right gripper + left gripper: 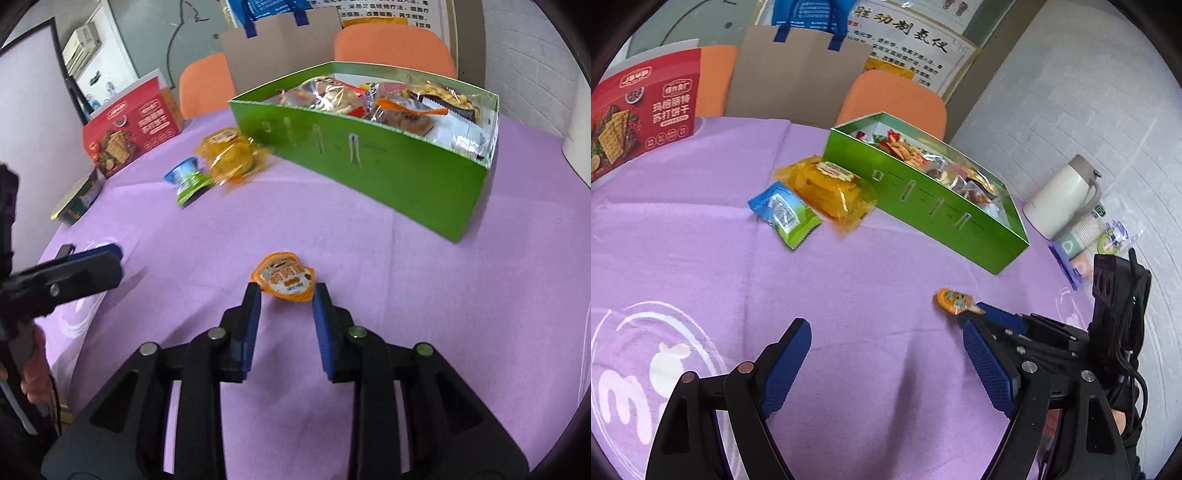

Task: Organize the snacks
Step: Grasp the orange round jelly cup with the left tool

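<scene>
Snack cup (283, 277), small and orange, lies on the purple tabletop (406, 314) between the narrowed pads of my right tongs (286, 295); I judge it wants a low, centred squeeze. Left tongs (886, 350) hang wide. Green box (369, 166) waits beyond.

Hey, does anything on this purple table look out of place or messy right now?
Three snacks lie outside the green box: an orange packet between the right gripper's fingers, plus a yellow packet and a blue-green packet overlapping beside the box. Nothing looks spilled or damaged.
</scene>
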The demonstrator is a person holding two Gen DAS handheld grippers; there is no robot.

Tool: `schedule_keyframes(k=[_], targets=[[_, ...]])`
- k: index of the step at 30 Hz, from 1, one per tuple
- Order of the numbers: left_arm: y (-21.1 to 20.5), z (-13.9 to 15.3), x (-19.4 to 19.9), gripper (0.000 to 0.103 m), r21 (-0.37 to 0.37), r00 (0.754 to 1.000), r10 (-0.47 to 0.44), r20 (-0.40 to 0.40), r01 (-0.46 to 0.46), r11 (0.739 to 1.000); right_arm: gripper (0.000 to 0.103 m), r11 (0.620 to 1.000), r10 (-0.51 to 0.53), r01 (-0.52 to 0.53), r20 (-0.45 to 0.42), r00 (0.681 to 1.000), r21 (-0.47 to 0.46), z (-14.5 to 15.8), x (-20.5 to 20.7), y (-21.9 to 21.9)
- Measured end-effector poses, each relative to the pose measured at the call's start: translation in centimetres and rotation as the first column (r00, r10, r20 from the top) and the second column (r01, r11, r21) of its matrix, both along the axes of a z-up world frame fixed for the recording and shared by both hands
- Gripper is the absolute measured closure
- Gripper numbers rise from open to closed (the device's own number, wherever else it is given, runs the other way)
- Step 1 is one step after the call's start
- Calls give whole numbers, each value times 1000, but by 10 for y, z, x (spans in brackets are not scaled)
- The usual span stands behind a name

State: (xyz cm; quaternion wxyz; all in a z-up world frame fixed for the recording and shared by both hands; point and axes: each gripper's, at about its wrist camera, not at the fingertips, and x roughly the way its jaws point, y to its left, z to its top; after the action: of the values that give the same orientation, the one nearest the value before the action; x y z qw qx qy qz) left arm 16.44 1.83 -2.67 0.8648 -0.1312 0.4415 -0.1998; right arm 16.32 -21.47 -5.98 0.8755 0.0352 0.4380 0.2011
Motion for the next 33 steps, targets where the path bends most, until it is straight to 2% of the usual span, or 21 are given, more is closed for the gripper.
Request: schedule_keyframes(k=[2,5,7,8,15,18,21,25,29,33], targets=[[-9,-4,-2,19,-2,999,-50,-10,50,999,66,1000,19,-19,1,1000,2,-3,-19,-5],[-25,-10,-1,28,-23,993,-116,-37,116,993,64,999,-6,7,-10,1000,54,-5,-37,-19],[-36,-16,2,45,-53,984,-164,-63,161,986,64,997,-24,26,-20,999,73,-5,-42,-24],[-41,-19,4,47,-68,980,-182,-82,177,982,64,997,-28,29,-16,999,69,-4,-43,-25],[-63,-28,20,49,-128,967,-212,-141,195,972,64,997,-10,10,-10,1000,72,-3,-39,-18],[-74,-28,24,61,-125,959,-236,-157,218,968,64,996,-10,11,-15,1000,85,-6,-34,-14],[-77,-29,27,62,-114,959,-234,-160,218,969,64,996,-9,10,-13,1000,88,-7,-32,-12],[-78,-31,33,77,-113,954,-245,-174,228,967,64,996,-13,14,-14,1000,91,-7,-25,-10],[-78,-35,35,84,-138,950,-257,-179,234,962,64,995,-11,12,-15,1000,94,-8,-19,-7],[-78,-36,35,84,-146,951,-254,-176,230,962,64,997,-11,12,-10,1000,77,-7,-20,-6]])
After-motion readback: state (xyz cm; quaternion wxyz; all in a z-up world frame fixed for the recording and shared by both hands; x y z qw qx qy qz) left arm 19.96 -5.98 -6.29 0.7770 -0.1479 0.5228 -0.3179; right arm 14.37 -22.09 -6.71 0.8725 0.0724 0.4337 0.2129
